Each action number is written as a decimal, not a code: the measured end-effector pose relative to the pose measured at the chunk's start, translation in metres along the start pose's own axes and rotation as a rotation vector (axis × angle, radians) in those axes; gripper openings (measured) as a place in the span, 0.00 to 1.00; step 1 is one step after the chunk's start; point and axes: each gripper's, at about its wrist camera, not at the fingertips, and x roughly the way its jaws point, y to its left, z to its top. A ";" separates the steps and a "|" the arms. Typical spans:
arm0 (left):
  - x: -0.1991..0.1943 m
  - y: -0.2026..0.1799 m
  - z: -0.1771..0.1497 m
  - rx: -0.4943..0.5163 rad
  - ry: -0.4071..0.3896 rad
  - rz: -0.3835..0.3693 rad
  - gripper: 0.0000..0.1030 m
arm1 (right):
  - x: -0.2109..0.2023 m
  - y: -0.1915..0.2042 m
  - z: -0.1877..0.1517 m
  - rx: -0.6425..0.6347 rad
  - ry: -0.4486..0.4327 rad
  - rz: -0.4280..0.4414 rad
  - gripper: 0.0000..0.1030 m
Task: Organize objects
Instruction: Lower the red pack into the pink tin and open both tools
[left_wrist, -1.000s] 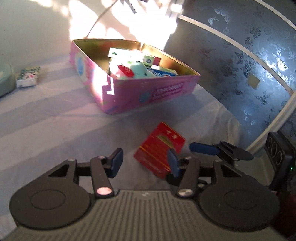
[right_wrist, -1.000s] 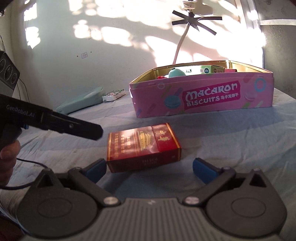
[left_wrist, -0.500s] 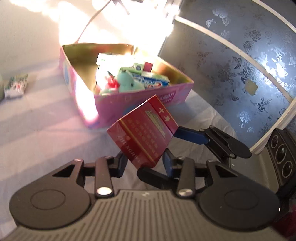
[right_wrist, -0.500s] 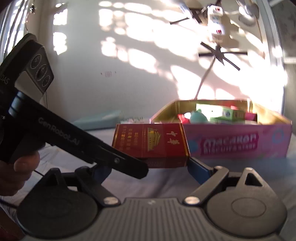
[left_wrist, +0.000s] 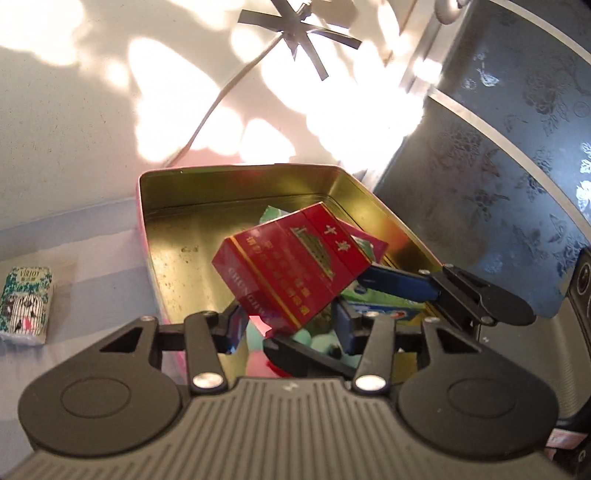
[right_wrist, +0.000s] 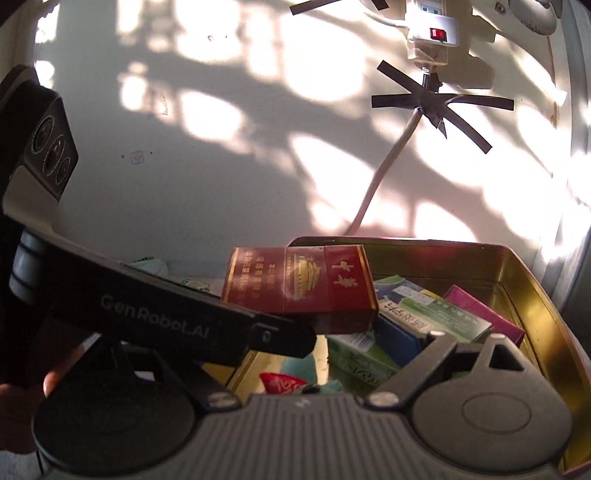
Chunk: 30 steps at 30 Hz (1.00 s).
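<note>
Between the blue pads of the right gripper (right_wrist: 306, 343) sits the red box (right_wrist: 301, 282), held up in the air. One blue finger (left_wrist: 400, 282) presses on the box's short end, and the other finger goes under its far end, so this gripper is shut tight on the box. Seen from the left wrist, the red box (left_wrist: 291, 266) is tilted, with one corner pointing down. It hangs just ahead of the left gripper (left_wrist: 288, 326), over the gap between that gripper's two fingers. The left gripper's fingers stand apart, and it cannot be told if they touch the box. Under the box is the gold tin (left_wrist: 173, 251) with pink outside walls. Small green, blue and pink packs (right_wrist: 436, 314) lie inside it, below and to the right of the box. Far to the left of the left gripper, a small green tissue pack (left_wrist: 26, 299) lies on the cloth.
</note>
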 end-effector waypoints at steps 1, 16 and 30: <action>0.005 0.004 0.004 -0.010 -0.013 0.022 0.57 | 0.009 -0.003 0.006 -0.010 0.023 -0.022 0.90; 0.011 0.006 -0.005 0.021 -0.067 0.101 0.72 | -0.069 -0.022 -0.048 0.068 -0.266 -0.096 0.89; -0.077 -0.063 -0.101 0.256 -0.176 0.041 0.72 | -0.159 -0.036 -0.144 0.357 -0.281 -0.134 0.87</action>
